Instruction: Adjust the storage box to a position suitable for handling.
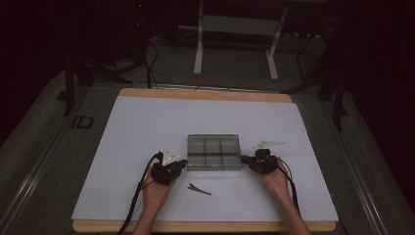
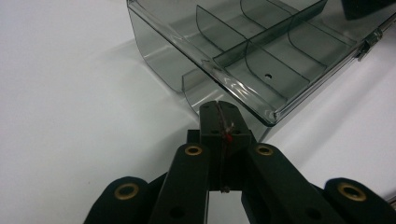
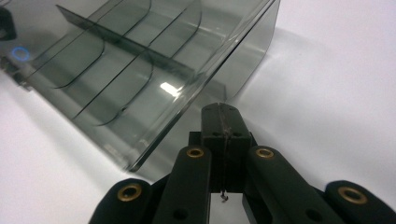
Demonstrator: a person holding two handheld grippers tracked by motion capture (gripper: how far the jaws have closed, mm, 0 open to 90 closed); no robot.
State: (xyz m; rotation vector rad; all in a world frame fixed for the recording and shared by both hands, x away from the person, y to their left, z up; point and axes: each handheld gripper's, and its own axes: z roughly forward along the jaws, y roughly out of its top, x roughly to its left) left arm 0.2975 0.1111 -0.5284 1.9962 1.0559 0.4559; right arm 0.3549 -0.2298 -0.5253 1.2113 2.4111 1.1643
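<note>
A clear grey box [image 1: 214, 152] with several compartments sits in the middle of the white table top [image 1: 147, 127]. My left gripper [image 1: 184, 163] is at its left side and my right gripper [image 1: 244, 159] at its right side, each held in a hand. In the left gripper view the black jaws are pressed together, and the left gripper [image 2: 219, 109] tips rest against the box [image 2: 261, 51] wall just under its rim. In the right gripper view the right gripper [image 3: 220, 108] is likewise shut, its tips at the box [image 3: 121, 70] side wall. Nothing shows between either pair of jaws.
A thin dark clip-like object [image 1: 199, 189] lies on the table in front of the box, between my hands. The table's wooden edge [image 1: 205, 226] runs along the near side. A white metal frame [image 1: 235, 29] stands on the floor beyond the far edge.
</note>
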